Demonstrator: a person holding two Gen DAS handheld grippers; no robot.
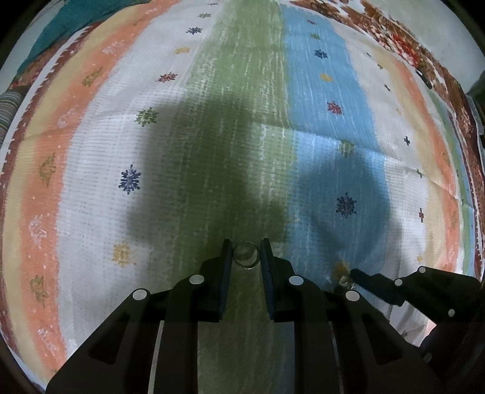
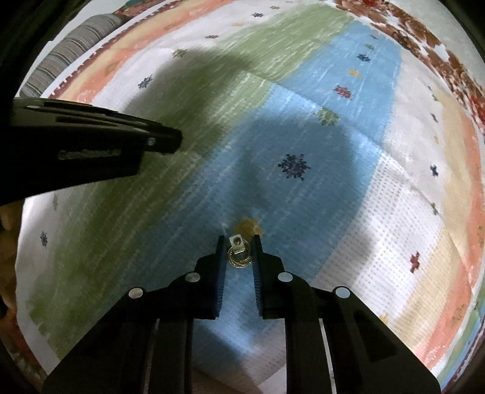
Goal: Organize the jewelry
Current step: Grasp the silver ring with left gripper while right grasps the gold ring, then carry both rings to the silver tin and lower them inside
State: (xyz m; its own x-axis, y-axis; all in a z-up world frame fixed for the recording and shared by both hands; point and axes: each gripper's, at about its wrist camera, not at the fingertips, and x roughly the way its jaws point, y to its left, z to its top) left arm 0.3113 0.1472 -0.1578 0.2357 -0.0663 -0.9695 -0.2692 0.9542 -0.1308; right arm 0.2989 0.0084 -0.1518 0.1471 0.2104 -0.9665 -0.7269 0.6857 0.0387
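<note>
A plain silvery band ring (image 1: 246, 267) sits upright between the pads of my left gripper (image 1: 246, 245), which is shut on it just above the green stripe of the cloth (image 1: 242, 121). My right gripper (image 2: 240, 239) points down at the blue stripe and is shut on a gold-toned ring with a square stone (image 2: 239, 257). In the left wrist view the right gripper (image 1: 353, 272) shows at the lower right, with that stone ring (image 1: 344, 282) at its tip. In the right wrist view the left gripper (image 2: 177, 139) reaches in from the left.
The striped, patterned cloth covers the whole surface, with creases across its middle. A grey ribbed cushion (image 2: 69, 39) lies at the far left edge and a red-brown floral border (image 1: 394, 39) at the far right. Teal fabric (image 1: 69, 24) lies beyond the cloth's top left.
</note>
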